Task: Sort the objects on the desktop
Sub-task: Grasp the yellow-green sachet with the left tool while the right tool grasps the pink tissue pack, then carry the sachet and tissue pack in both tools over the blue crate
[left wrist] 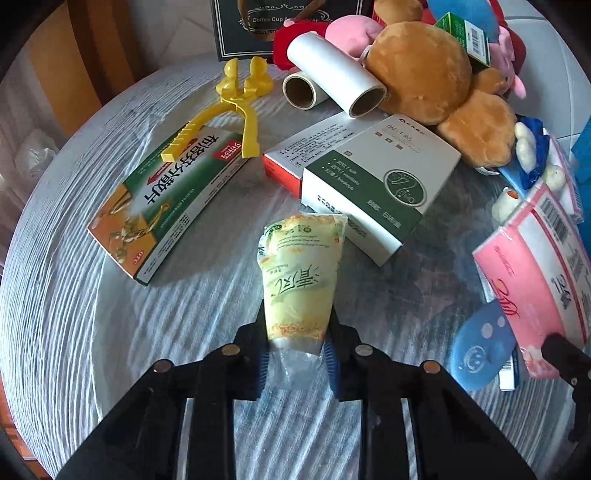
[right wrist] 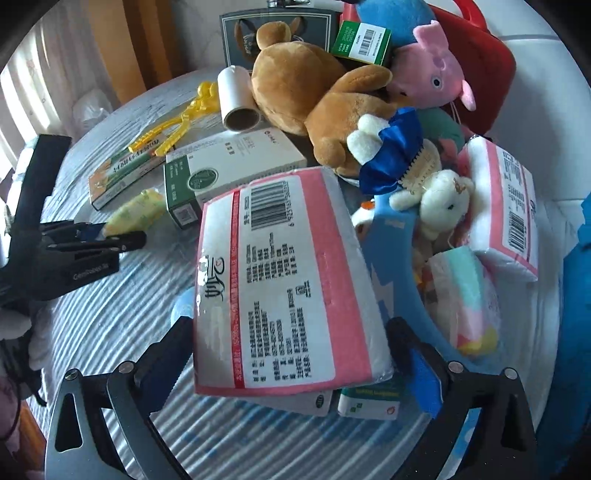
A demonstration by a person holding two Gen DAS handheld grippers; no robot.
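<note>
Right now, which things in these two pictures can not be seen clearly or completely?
- Dark gift box: left wrist view, top cut by the edge, front hidden by toys.
- Boxes under the pink tissue pack: right wrist view, mostly covered.
- Yellow tissue packet: right wrist view, blurred, partly behind the left gripper.
- Blue round item: left wrist view, blurred.

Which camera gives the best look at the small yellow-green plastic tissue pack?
The left wrist view: the small yellow-green plastic tissue pack fills the centre, its print readable, its near end pinched in the left gripper. The right wrist view shows it only small and blurred at the far left, beside a white and green box.
</note>
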